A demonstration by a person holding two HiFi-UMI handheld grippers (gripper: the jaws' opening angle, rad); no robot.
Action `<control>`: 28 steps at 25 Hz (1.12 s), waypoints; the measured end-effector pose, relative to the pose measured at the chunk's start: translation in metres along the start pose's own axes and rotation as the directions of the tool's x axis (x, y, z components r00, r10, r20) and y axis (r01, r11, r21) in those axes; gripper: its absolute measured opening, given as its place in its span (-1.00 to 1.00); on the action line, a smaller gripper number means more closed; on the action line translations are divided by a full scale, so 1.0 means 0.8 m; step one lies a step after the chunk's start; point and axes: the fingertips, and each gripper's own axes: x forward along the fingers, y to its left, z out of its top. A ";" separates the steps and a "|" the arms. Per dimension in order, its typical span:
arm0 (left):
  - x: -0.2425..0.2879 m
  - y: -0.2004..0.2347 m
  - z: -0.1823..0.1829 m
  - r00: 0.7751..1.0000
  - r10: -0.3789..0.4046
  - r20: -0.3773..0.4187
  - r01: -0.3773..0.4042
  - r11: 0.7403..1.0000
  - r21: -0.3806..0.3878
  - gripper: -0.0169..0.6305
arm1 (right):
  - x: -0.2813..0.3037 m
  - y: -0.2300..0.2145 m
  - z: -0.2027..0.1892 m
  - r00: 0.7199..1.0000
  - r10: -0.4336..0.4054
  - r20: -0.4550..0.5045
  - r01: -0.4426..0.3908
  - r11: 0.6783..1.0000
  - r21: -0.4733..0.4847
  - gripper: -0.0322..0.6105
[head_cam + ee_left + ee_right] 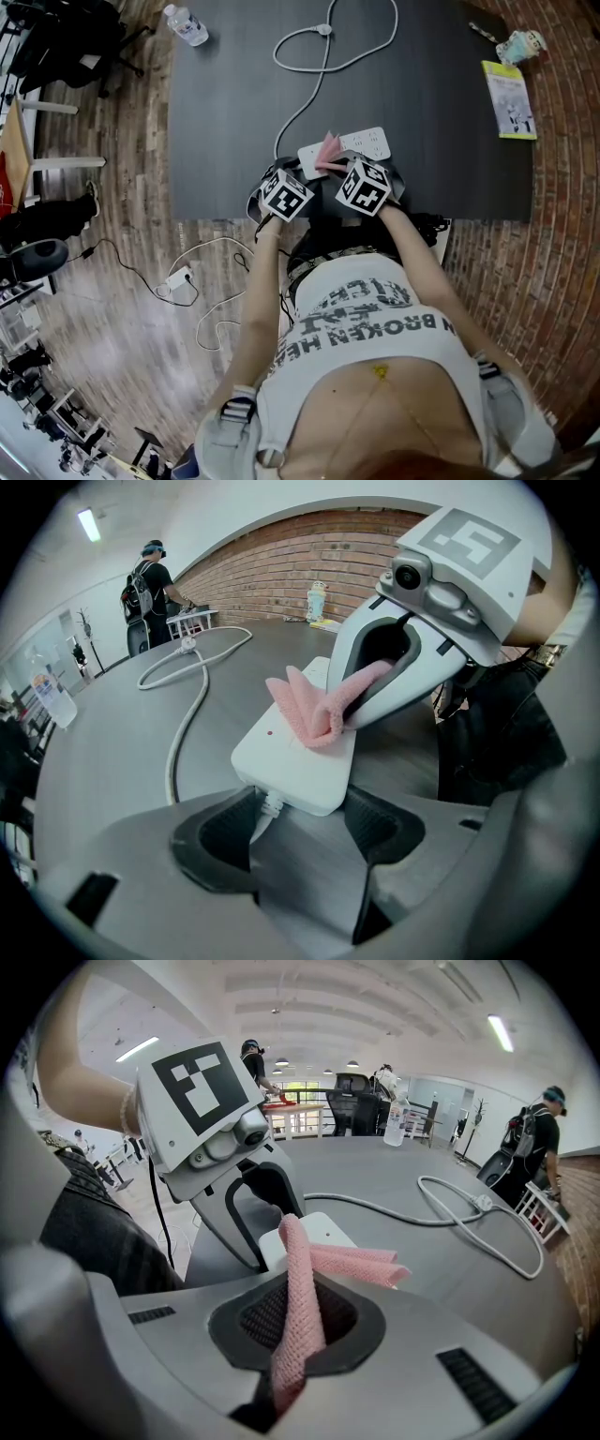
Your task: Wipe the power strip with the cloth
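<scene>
Left gripper (298, 822) closed on the end of the power strip (281, 759), you steady it — right gripper (298, 1324) pinches the cloth (352, 1262) against its top.

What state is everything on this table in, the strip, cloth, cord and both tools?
power strip, flat on the table.
left tool, shut on the power strip's cord end.
cloth, folded, resting on the power strip.
right tool, shut on the cloth.
cord, loosely looped, plug unplugged on the table.
</scene>
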 end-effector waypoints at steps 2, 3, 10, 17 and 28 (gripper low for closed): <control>0.000 0.000 0.000 1.000 -0.001 -0.001 0.001 1.000 0.000 -0.09 | -0.002 -0.001 -0.002 1.000 -0.003 -0.001 0.003 1.000 0.005 -0.85; 0.000 0.000 0.000 1.000 -0.001 -0.001 0.001 1.000 0.000 -0.09 | -0.002 -0.002 -0.003 1.000 -0.004 -0.001 0.004 1.000 0.008 -0.85; 0.000 0.000 0.000 1.000 -0.001 -0.001 0.001 1.000 0.000 -0.09 | -0.007 -0.007 -0.008 1.000 -0.015 -0.002 0.015 1.000 0.021 -0.85; 0.000 0.000 -0.001 1.000 0.000 -0.003 0.000 1.000 0.000 -0.09 | -0.011 -0.011 -0.015 1.000 -0.030 -0.006 0.030 0.999 0.037 -0.85; -0.001 0.001 0.001 1.000 0.001 0.004 -0.001 1.000 0.001 -0.09 | -0.025 -0.027 -0.033 0.998 -0.063 -0.003 0.063 0.993 0.101 -0.85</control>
